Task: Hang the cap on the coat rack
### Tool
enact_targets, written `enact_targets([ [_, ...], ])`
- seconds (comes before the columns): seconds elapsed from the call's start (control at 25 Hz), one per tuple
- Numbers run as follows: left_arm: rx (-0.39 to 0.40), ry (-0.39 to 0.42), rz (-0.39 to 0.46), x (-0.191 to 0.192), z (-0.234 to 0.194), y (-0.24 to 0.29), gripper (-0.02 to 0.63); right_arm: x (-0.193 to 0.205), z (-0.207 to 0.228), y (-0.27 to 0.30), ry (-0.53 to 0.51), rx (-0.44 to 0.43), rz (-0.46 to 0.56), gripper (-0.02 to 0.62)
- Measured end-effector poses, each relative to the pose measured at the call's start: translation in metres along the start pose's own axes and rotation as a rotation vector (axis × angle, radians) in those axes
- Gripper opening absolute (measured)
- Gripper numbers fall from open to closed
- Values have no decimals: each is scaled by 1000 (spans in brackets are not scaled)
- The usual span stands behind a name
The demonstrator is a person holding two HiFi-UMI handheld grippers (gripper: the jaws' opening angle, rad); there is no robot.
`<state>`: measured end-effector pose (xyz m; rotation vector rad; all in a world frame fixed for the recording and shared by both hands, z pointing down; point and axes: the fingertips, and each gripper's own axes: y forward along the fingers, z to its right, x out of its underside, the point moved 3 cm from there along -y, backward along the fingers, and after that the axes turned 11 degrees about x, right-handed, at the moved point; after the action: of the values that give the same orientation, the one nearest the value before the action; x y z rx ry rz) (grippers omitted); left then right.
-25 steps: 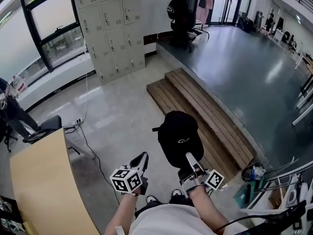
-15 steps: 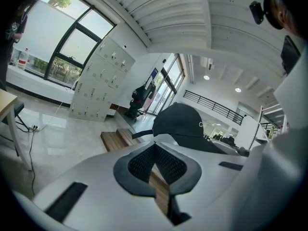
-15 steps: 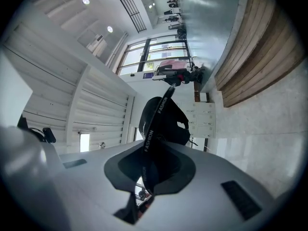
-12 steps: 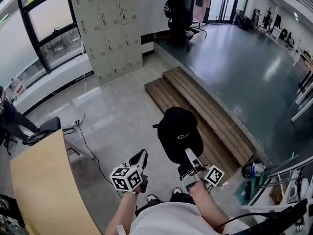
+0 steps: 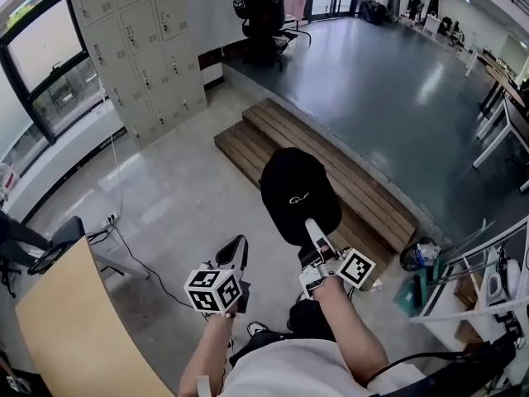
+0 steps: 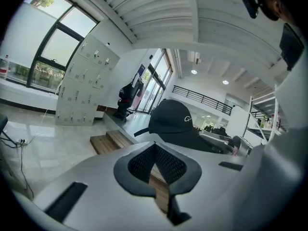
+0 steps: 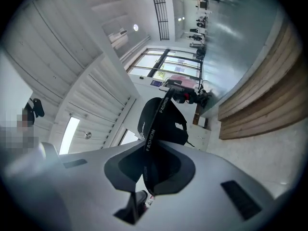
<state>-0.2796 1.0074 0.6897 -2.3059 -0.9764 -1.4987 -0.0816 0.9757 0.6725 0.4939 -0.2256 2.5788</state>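
Note:
A black cap (image 5: 296,190) with a small white logo hangs out in front of me, held up over the floor. My right gripper (image 5: 312,227) is shut on its back strap. In the right gripper view that strap (image 7: 153,137) runs between the pads and the cap (image 7: 161,119) stands above them. My left gripper (image 5: 239,251) is shut and empty, to the cap's lower left; the left gripper view has the cap (image 6: 174,123) beyond its closed tips (image 6: 155,145). The coat rack (image 5: 261,7), hung with dark bags and clothes, stands far ahead on the raised floor.
Two wooden steps (image 5: 248,143) lead up to a dark raised floor (image 5: 388,89). Grey lockers (image 5: 140,48) line the far left wall. A light wooden table (image 5: 74,329) is at my near left, with cables (image 5: 124,238) on the floor. White shelving (image 5: 488,288) stands at right.
The view has swung and advanced: the steps, lockers and coat rack have slid left. The cap stays in the right gripper, carried slightly higher; the left gripper stays shut.

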Motion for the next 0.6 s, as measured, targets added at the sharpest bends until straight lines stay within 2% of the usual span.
enact_targets([
  [0.24,18,25,-25,-6,5,45,3,-39,17,-6,-100,59,56,20],
  [0.4,49,58,-50,-11,22,94,3,-85,35,-12,-229,138,98,20],
  [0.6,91,86,-76,-18,46,168,3,-153,56,-15,-278,175,182,18],
])
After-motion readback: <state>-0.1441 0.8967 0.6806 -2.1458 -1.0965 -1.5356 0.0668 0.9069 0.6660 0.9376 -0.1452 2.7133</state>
